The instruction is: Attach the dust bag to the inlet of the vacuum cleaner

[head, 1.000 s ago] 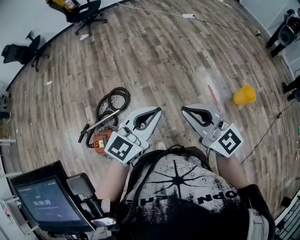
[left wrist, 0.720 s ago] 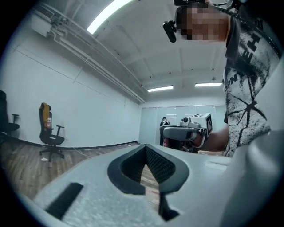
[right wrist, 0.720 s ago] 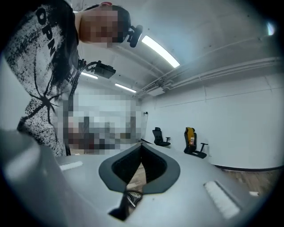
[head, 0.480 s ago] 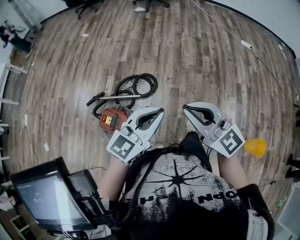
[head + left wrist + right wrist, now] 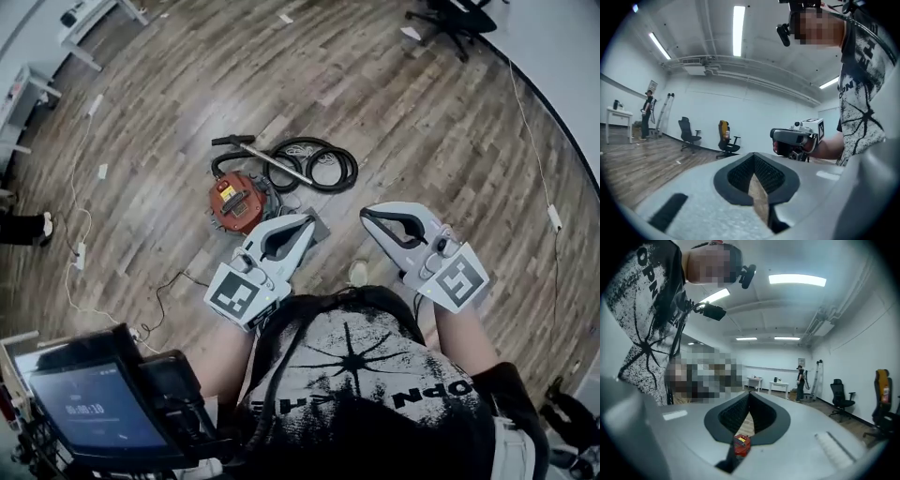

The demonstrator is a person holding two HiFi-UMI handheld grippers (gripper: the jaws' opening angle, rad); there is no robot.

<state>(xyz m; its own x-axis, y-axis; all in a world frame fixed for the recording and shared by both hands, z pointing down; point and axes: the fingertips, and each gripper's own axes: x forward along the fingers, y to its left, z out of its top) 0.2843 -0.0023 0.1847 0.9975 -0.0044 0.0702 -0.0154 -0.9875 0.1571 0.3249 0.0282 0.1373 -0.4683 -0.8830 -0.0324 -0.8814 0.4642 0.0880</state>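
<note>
Head view, and both grippers hang out in front of the person over the wooden floor (image 5: 422,112). Left gripper (image 5: 307,221): fingers pressed together, nothing between them. Right gripper (image 5: 367,214): same story, fingers together and empty. The red vacuum cleaner (image 5: 237,200) sits on the floor just past the left gripper's tips, its black hose (image 5: 323,164) coiled right beside it, and neither gripper touches it

Wood, plastic and metal

The floor (image 5: 422,141) is worn wood plank with a low sheen. The vacuum cleaner (image 5: 234,202) has a glossy red plastic shell, a black ribbed hose (image 5: 349,173) and a shiny metal wand (image 5: 272,161). The left tool (image 5: 307,221) and right tool (image 5: 367,215) are matt grey plastic.
</note>
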